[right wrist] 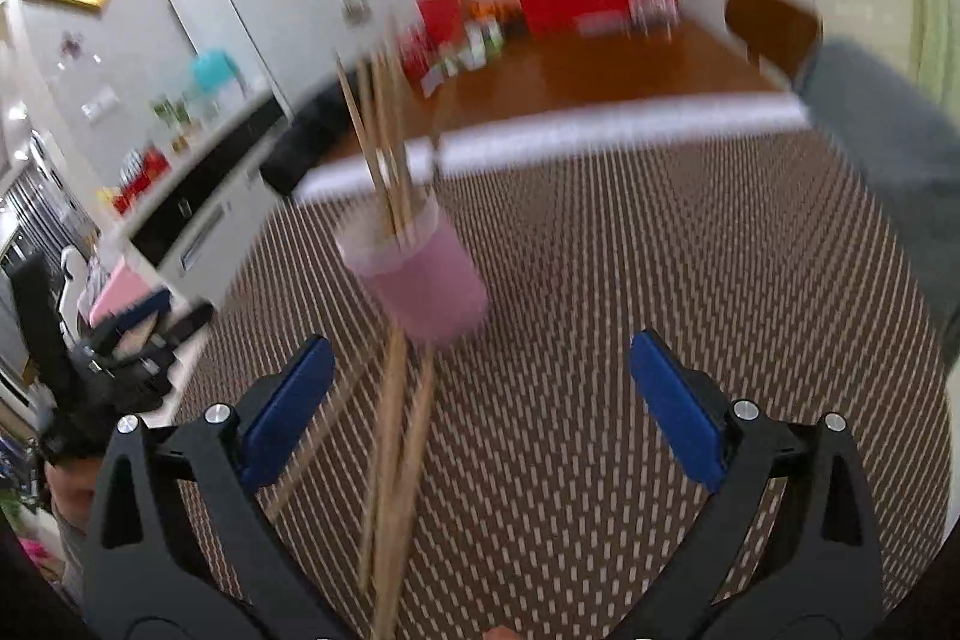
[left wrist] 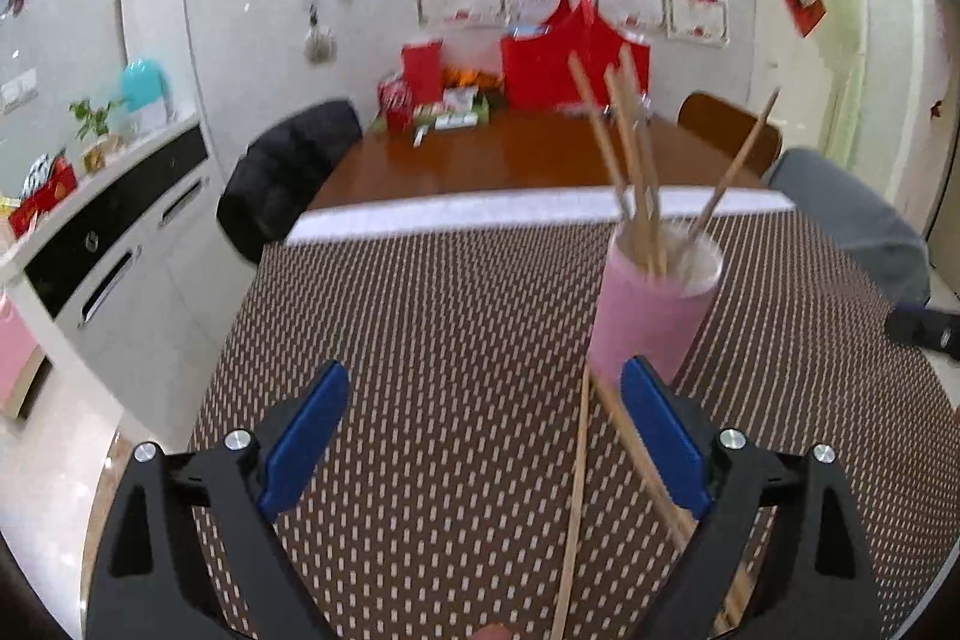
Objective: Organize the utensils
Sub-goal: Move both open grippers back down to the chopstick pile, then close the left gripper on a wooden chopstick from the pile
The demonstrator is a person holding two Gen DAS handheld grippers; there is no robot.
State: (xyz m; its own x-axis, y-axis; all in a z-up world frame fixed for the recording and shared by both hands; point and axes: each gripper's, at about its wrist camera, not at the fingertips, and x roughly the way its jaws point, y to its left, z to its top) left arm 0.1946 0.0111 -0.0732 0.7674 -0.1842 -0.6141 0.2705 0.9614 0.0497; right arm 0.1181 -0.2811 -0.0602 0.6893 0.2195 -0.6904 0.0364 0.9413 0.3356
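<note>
A pink cup (left wrist: 651, 307) stands on the brown dotted mat (left wrist: 444, 340) and holds several wooden chopsticks (left wrist: 630, 160). Loose chopsticks (left wrist: 579, 484) lie on the mat just in front of the cup. My left gripper (left wrist: 486, 436) is open and empty, the cup just beyond its right finger. In the blurred right wrist view the cup (right wrist: 429, 280) sits ahead to the left, with loose chopsticks (right wrist: 399, 460) lying on the mat between the open fingers of my right gripper (right wrist: 480, 400), nearer the left finger. Nothing is gripped.
The mat (right wrist: 660, 280) covers the near end of a wooden table (left wrist: 510, 160). Red boxes and bags (left wrist: 564, 64) stand at its far end. A black chair (left wrist: 288, 172) is at left, a grey-covered chair (left wrist: 852, 214) at right, a white cabinet (left wrist: 114, 244) further left.
</note>
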